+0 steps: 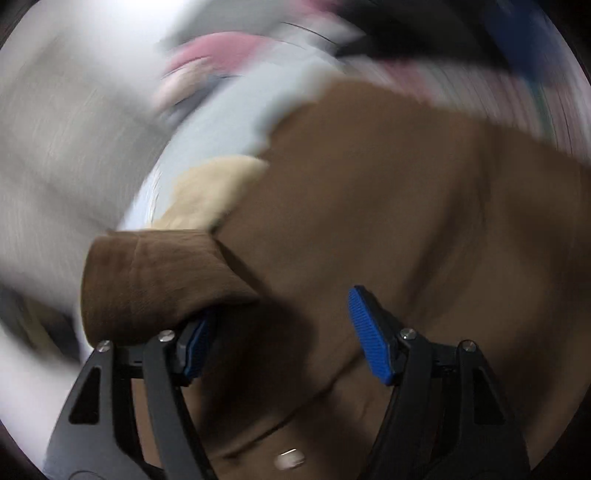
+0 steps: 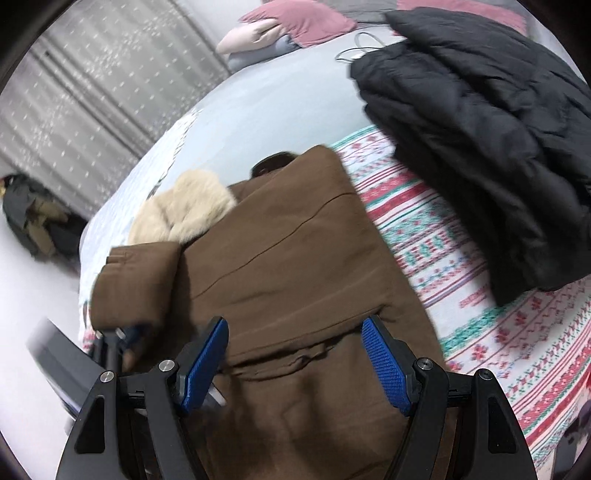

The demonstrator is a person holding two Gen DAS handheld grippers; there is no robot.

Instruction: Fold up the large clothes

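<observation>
A large brown coat (image 2: 288, 251) with a cream fur collar (image 2: 184, 210) lies on the bed. Its left sleeve (image 2: 136, 284) is folded over near the bed's left edge. My right gripper (image 2: 295, 354) is open just above the coat's lower part. In the blurred left wrist view the brown coat (image 1: 388, 221) fills the frame. My left gripper (image 1: 280, 332) is open, and the sleeve cuff (image 1: 147, 284) drapes over its left finger. The left gripper also shows in the right wrist view (image 2: 122, 339) at the sleeve end.
A black puffer jacket (image 2: 480, 147) lies folded at the bed's right on a patterned blanket (image 2: 498, 325). Pink pillows (image 2: 291, 26) sit at the far end. A dark pile of clothes (image 2: 33, 218) lies on the floor by the grey curtain (image 2: 103, 85).
</observation>
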